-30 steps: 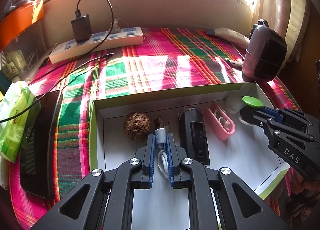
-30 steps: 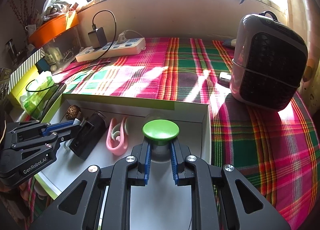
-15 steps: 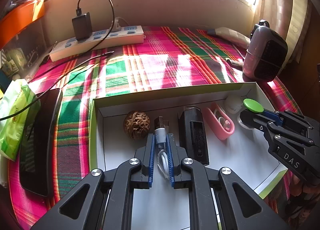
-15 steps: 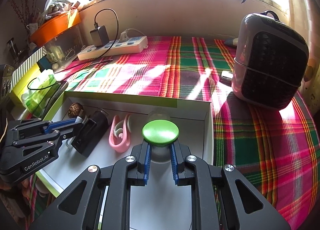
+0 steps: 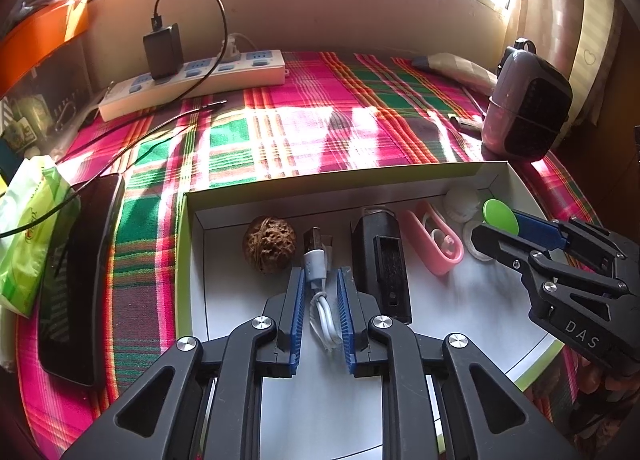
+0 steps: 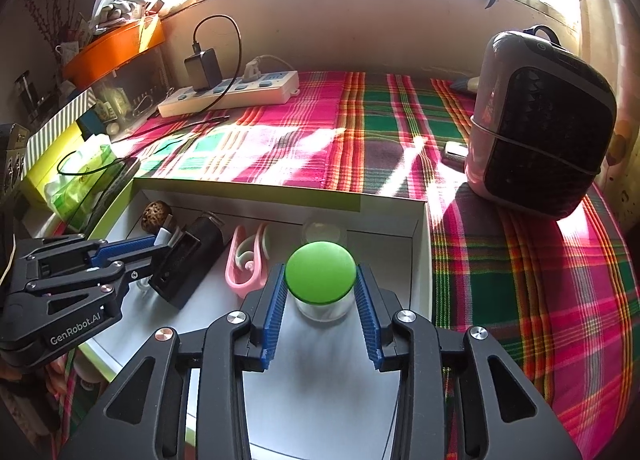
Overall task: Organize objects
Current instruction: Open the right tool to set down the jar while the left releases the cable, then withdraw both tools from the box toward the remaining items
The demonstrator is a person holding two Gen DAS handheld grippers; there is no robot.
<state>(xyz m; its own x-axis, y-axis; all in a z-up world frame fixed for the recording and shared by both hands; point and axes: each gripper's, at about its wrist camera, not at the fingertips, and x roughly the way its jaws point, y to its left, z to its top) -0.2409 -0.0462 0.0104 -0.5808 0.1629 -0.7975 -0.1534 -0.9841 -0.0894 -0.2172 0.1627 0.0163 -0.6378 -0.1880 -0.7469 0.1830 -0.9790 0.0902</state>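
Observation:
A white box with a green rim (image 5: 320,179) lies on the plaid cloth. In it lie a walnut (image 5: 270,244), a white USB cable (image 5: 318,264), a black device (image 5: 382,260) and a pink clip (image 5: 434,244). My left gripper (image 5: 319,272) straddles the cable. Its jaws are opening, and the blue pads stand clear of the cable on both sides. My right gripper (image 6: 321,270) flanks a small clear jar with a green lid (image 6: 320,264) near the box's right wall. Its jaws are opening too, with gaps beside the jar's body.
A pink and black heater (image 6: 540,131) stands right of the box. At the back lies a white power strip (image 5: 192,83) with a black charger. Left of the box are a dark phone (image 5: 80,272) and a green tissue pack (image 5: 28,227). A thin black cable crosses the cloth.
Both grippers' jaws have parted. The left has let go of the white cable and the right has let go of the green-lidded jar. Neither hand has shifted.

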